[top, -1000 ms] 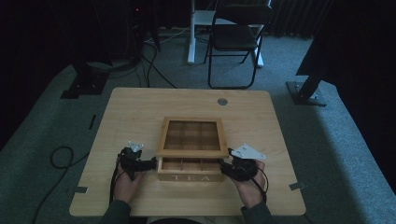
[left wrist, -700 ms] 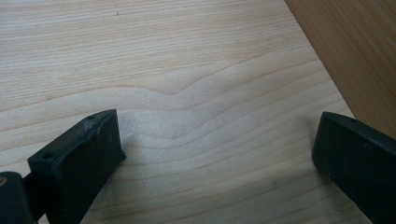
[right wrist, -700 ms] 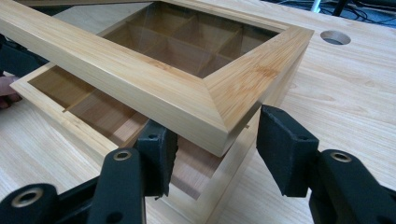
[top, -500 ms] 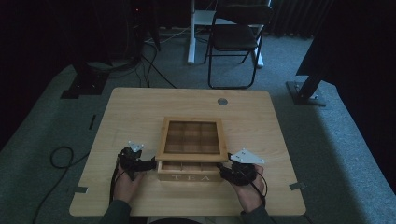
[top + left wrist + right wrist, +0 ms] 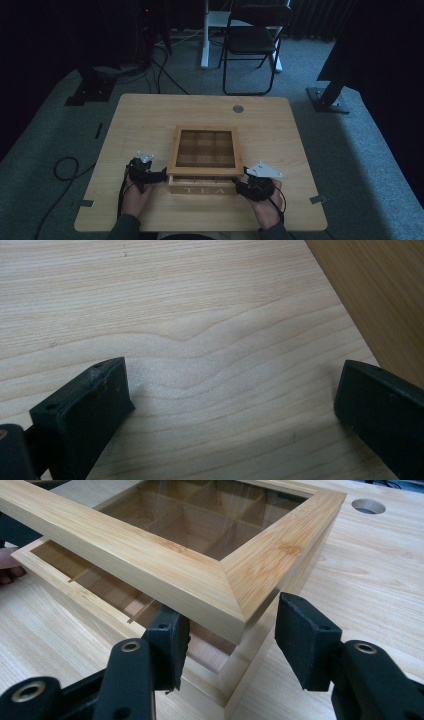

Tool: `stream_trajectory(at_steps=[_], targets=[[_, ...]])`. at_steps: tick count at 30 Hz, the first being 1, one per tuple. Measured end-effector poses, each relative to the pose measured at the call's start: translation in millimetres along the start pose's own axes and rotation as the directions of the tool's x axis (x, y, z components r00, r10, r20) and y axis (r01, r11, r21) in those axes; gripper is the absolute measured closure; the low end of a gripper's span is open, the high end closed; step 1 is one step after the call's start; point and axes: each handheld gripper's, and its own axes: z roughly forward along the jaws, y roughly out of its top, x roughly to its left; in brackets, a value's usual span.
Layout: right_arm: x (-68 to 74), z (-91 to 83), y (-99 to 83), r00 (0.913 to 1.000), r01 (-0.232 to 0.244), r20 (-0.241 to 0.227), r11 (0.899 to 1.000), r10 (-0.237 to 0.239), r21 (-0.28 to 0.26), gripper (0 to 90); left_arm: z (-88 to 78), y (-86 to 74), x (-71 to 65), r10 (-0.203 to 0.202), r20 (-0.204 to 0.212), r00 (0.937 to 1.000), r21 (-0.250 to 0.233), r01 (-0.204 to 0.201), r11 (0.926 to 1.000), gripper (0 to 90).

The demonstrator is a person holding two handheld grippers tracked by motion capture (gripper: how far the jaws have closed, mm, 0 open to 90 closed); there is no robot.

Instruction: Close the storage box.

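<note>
In the right gripper view, my right tongs [image 5: 227, 645] sit at the bottom of the frame, straddling the near corner of the tea box's lid [image 5: 165, 567]; one jaw is tucked under the raised lid, the other stands outside, not pressing. In the high view, my left tongs [image 5: 159, 175] lie at lower left, jaws spread over bare table [image 5: 150, 115] just beside the tea box [image 5: 205, 186]. The box sits at lower centre of the table, its glass-paned lid lifted slightly at the front. Farther off, at the top of the frame, a folding chair [image 5: 252, 42] stands on the carpet.
</note>
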Motion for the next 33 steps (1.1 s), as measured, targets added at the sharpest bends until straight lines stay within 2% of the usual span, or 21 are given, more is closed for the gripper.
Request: stream_trajectory(at_steps=[6,10,12,17,24,26,29,31,33], targets=[[1.5,1.8,-7.6,0.9999,0.001,-0.014,0.999,0.0,0.036,44.7,0.1,0.0,-0.1,-0.001,0.0,1.0,-0.001,0.001,1.0,1.6],[6.7,6.5,-16.8,0.999,0.031,-0.034,0.994,-0.028,0.104,40.7,0.2,0.0,-0.2,-0.002,0.0,1.0,-0.002,0.002,1.0,1.6],[10.4,9.6,-21.4,0.9987,0.048,-0.021,0.989,-0.045,0.143,37.6,0.2,-0.1,-0.2,-0.003,0.0,1.0,-0.003,0.003,1.0,1.6],[7.7,4.0,-18.9,0.9992,0.025,-0.035,0.994,-0.021,0.109,35.1,0.1,0.0,-0.1,-0.002,0.0,1.0,-0.002,0.002,1.0,1.6],[-2.0,-2.8,-9.1,0.9999,0.007,-0.012,0.999,-0.006,0.036,35.2,0.6,0.2,-0.6,-0.006,0.0,1.0,-0.005,0.006,1.0,1.6],[-8.6,-2.9,-2.0,0.9999,0.006,0.014,1.0,-0.006,0.012,35.2,0.7,0.5,-0.4,-0.004,0.0,1.0,-0.002,0.004,1.0,1.6],[-21.6,-1.9,7.9,0.9991,-0.02,0.036,0.999,0.021,-0.025,35.1,0.6,0.5,-0.4,-0.004,-0.001,1.0,-0.002,0.004,1.0,1.6],[-32.4,3.6,11.2,0.9965,-0.027,0.078,0.999,0.029,-0.032,34.2,0.7,0.7,-0.4,-0.003,-0.001,1.0,-0.001,0.003,1.0,1.6],[-49.5,16.7,10.0,0.9898,-0.064,0.126,0.998,0.066,-0.022,34.3,0.8,0.8,-0.4,-0.004,-0.002,1.0,-0.001,0.004,1.0,1.6]])
